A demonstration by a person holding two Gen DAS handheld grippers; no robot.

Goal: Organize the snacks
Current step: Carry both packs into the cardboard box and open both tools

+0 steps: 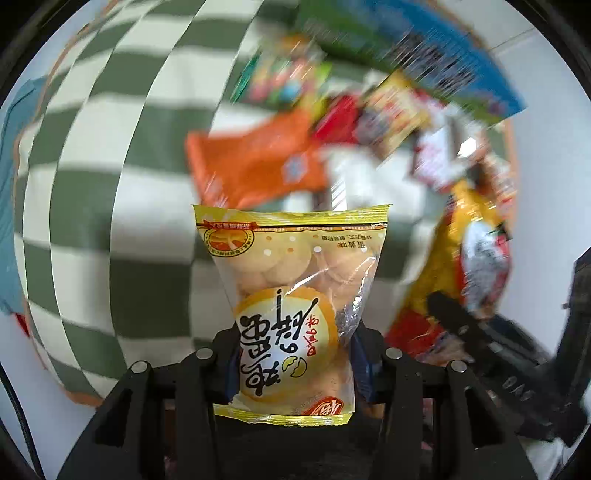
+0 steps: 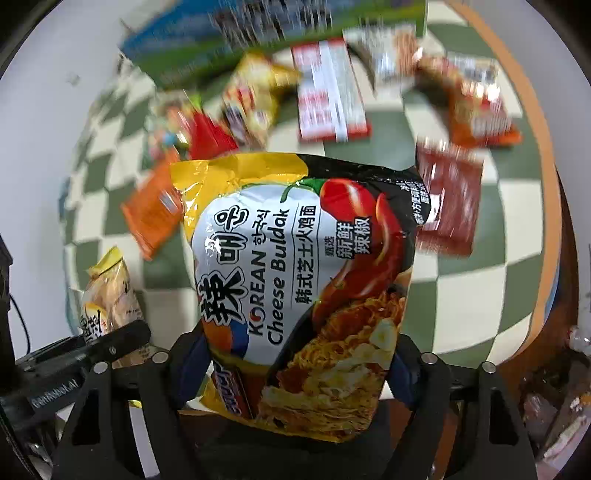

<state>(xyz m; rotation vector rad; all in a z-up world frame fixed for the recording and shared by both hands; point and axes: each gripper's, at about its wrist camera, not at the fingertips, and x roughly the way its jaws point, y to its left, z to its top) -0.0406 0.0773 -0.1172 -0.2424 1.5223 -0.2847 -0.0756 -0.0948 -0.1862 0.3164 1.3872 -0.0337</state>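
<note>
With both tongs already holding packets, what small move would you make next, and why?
Probably carry both packets clear of the pile toward the blue-green box. The left tongs grip the yellow clear-windowed biscuit packet, the right tongs the yellow-black Cheese Buldak noodle packet, both above the green-checked cloth.

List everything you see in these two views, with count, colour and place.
Biscuit packet: one, yellow and clear plastic, held between the left fingers.
Korean Cheese Buldak noodle bag: one, yellow, white and black, held between the right fingers.
Orange packet: one, lying on the cloth.
Red-and-white box: one, lying flat on the cloth.
Dark red packet: one, right of the noodle bag.
Blue-and-green box: one, far edge.
Checked cloth: one, green and white, under the snacks.
Left gripper: black.
Right gripper: black.
</note>
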